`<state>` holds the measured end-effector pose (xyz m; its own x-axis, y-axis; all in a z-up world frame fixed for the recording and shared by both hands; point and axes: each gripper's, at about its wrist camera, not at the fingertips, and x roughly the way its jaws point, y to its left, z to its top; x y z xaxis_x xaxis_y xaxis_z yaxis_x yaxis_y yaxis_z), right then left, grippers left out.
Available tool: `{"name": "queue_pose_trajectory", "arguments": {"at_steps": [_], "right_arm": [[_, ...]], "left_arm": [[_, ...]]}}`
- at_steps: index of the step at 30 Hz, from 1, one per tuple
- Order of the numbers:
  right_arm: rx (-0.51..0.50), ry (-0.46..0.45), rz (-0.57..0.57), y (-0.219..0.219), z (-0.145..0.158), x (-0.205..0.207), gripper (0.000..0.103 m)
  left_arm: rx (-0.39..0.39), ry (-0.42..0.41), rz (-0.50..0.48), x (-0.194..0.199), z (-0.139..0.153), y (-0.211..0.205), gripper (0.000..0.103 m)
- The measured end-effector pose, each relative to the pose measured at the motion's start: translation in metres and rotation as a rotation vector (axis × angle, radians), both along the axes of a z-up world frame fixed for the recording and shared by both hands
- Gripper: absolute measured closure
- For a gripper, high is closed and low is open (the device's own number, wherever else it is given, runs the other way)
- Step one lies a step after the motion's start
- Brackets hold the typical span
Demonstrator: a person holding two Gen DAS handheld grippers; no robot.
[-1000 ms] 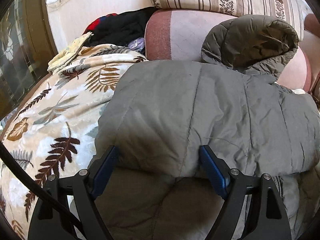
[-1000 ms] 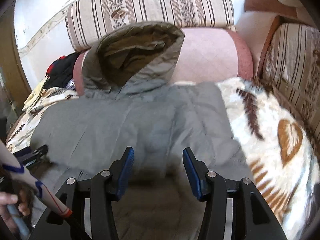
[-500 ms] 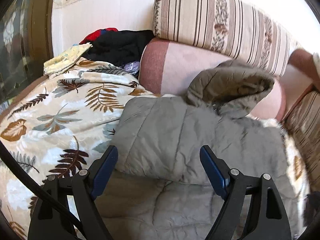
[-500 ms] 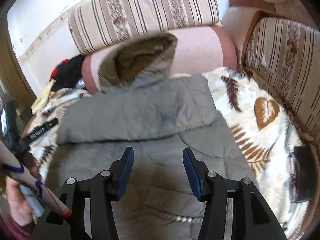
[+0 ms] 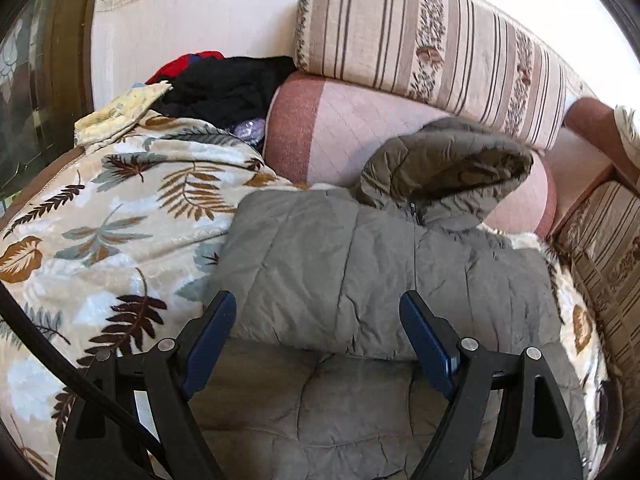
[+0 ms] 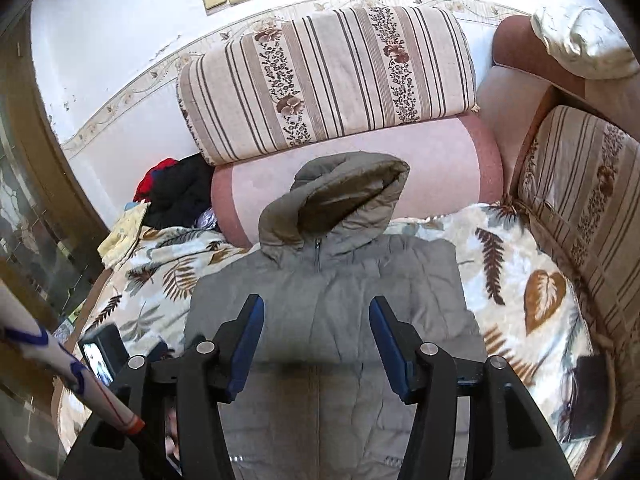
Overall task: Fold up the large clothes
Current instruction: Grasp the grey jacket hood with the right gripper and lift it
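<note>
Puffy jacket flat on the sofa, both tools empty above it.

Left hand-held gripper (image 5: 316, 332) apart; right hand-held gripper (image 6: 316, 338) opening, holding nothing. Grey jacket (image 6: 328, 300) looks soft, light, slippery: pinch hem corners; hood (image 6: 344, 192) at twelve o'clock.

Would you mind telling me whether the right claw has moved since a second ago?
Yes. The right claw has risen and pulled back: the striped cushion now sits lower and looks smaller.

One grey hooded jacket (image 6: 328, 300) lies on one leaf-print blanket (image 6: 516, 276). Two striped cushions (image 6: 328, 80) and one pink bolster (image 6: 432, 160) are behind it. Two grippers (image 6: 316, 344) show, plus one dark clothes heap (image 5: 228, 84).
</note>
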<state>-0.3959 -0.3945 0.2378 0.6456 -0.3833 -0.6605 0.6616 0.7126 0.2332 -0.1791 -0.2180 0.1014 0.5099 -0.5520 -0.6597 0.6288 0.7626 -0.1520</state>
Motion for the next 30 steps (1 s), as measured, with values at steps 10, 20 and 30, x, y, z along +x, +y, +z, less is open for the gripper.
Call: {"name": "queue_pose_trajectory", "arguments": {"at_steps": [10, 20, 30], "right_arm": [[0.103, -0.008, -0.089, -0.078, -0.011, 0.053, 0.043], [0.235, -0.111, -0.177, -0.162, -0.044, 0.134, 0.043], [0.254, -0.129, -0.302, -0.226, -0.075, 0.178, 0.043]], "left_arm": [[0.262, -0.013, -0.045, -0.015, -0.068, -0.051, 0.02], [0.134, -0.07, -0.002, -0.012, -0.035, -0.032, 0.02], [0.13, -0.056, -0.006, -0.003, -0.038, -0.034, 0.02]]}}
